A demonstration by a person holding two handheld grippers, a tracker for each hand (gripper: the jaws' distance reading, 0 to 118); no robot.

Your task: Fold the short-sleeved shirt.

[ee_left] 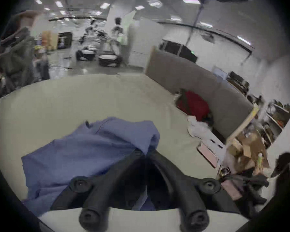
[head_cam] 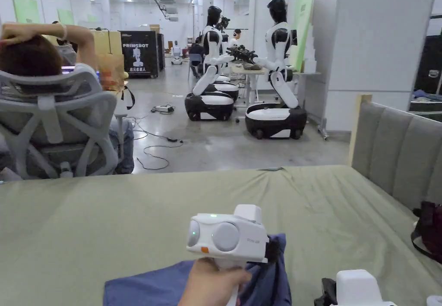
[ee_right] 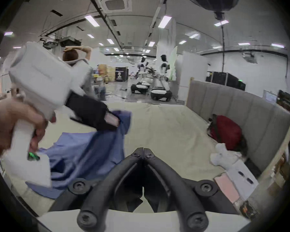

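So the blue short-sleeved shirt (head_cam: 164, 283) was sitting crumpled at the near edge of the bed (head_cam: 108, 216), nowhere near flat. The left gripper (ee_left: 146, 152) had its jaws pinched together on a bunched ridge of the fabric and had that bit lifted up off the bed, with the rest trailing down to its left. My guess at the risk: it looked like it caught a random fold, not a seam or a shoulder, so pulling from there would probably just drag the whole heap along or twist it further instead of spreading it out. If more than one layer was in the pinch, the shirt wouldn't open either. Moving right, the right gripper (ee_right: 143, 149) was hanging over bare sheet with its jaws closed tip to tip and nothing between them, so it wasn't helping hold anything; one-handed lifting could let the cloth slide out. Farther right, against the headboard (head_cam: 401, 156), there was a red bag (ee_right: 228, 133) and some white stuff (ee_right: 223, 155), well apart from the shirt, though a big swing that way could snag them.
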